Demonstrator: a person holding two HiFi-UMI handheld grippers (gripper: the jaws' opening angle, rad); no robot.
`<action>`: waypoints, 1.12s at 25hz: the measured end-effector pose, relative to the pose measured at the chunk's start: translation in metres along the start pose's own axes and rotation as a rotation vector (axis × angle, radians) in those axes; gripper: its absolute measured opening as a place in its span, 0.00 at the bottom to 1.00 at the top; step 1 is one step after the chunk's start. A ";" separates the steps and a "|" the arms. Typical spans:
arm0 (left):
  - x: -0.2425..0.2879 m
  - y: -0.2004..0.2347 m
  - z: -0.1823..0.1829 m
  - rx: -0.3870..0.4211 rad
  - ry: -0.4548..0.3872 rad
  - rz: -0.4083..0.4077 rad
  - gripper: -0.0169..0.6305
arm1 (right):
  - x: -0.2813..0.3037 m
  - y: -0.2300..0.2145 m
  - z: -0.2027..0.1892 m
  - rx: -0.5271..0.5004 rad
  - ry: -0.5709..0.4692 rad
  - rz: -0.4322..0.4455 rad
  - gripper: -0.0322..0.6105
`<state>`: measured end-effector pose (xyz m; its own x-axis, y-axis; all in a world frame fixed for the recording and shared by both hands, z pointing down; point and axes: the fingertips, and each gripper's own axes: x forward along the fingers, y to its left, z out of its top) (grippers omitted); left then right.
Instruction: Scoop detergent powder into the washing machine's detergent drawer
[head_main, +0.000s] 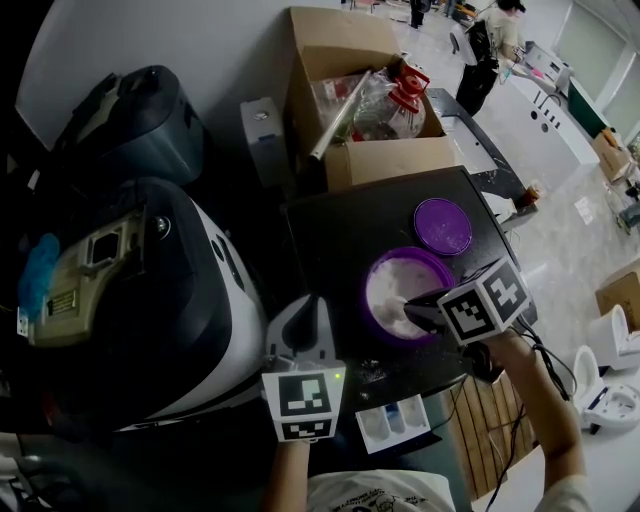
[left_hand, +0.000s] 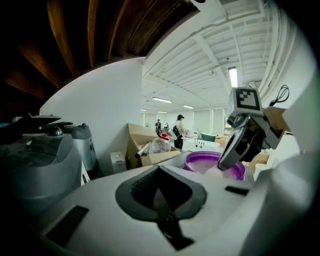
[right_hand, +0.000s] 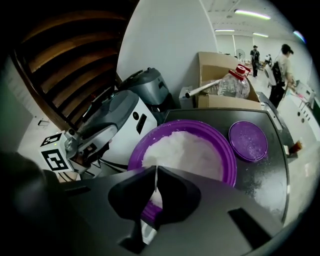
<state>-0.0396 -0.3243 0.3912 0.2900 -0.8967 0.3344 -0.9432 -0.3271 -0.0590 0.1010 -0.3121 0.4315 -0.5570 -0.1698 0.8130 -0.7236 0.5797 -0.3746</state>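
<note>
Right claw: clamped on the thin white handle of the scoop, tip down in the powder heaped in the purple bowl. Left claw: pressed together on nothing, hanging near the bowl over the edge of the table. Looks like the loading stroke.

Push the tip under the heap, then roll level before lifting. Keep the load modest, to guard against twisting of a thin handle pinched edge-on. Mind the loose powder already strewn on the table; no need to add to it. Carry low and slow toward the white drawer, open at the near side of the table, and tip over one compartment only. Leave the purple lid alone, flat beyond the bowl.
</note>
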 end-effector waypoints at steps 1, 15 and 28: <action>0.000 -0.001 0.000 0.000 0.000 0.000 0.03 | -0.002 -0.002 0.000 0.008 -0.007 -0.006 0.08; -0.012 -0.006 0.009 0.010 -0.019 0.013 0.03 | -0.024 -0.005 0.000 0.366 -0.249 0.175 0.08; -0.030 -0.024 0.021 0.028 -0.045 0.053 0.03 | -0.042 0.006 -0.006 0.556 -0.443 0.320 0.08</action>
<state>-0.0220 -0.2960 0.3629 0.2470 -0.9253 0.2876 -0.9528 -0.2860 -0.1019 0.1227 -0.2967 0.3979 -0.7996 -0.4321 0.4171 -0.5327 0.1895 -0.8248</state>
